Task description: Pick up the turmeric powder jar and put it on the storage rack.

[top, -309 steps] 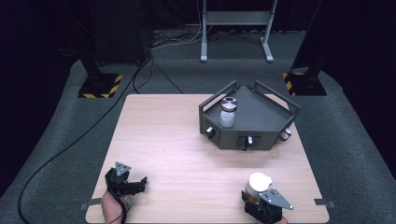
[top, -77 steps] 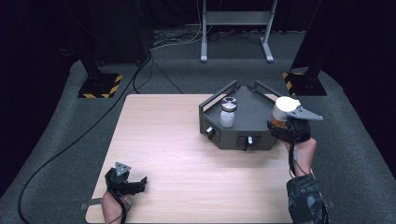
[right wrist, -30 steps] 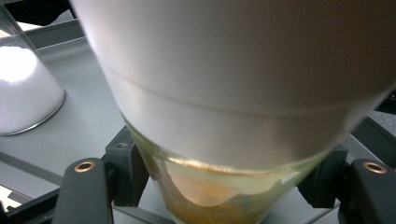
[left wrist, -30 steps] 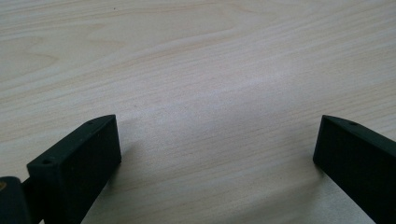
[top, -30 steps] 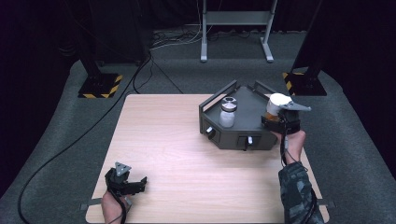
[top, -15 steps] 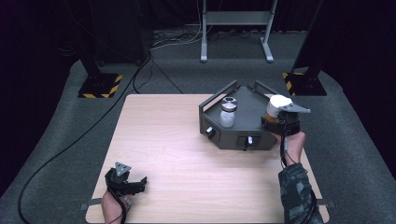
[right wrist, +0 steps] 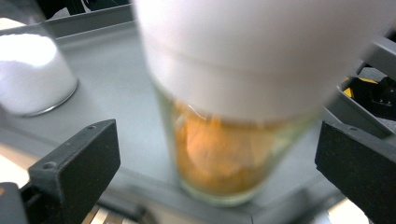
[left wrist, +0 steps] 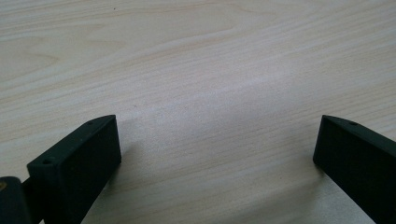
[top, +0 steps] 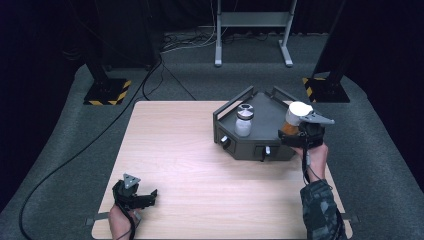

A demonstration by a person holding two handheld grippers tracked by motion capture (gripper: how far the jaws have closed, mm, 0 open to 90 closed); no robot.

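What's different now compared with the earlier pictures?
The right hand-held gripper carried the white-capped glass jar of orange powder from the table's near edge to the dark grey metal tray. Its jaws have just opened, and the jar stands between them, released. The left hand-held gripper, open, and the silver-lidded jar of white powder stayed where they were.

The jar (right wrist: 224, 116) stands upright between the two jaws of my right hand-held gripper (right wrist: 219, 172), a clear gap on each side, neither pad touching it. It is clear glass, filled with orange-brown powder, and capped by a wide white lid. It rests on the grey tray (right wrist: 116, 93) just ahead of me, near its front rim.
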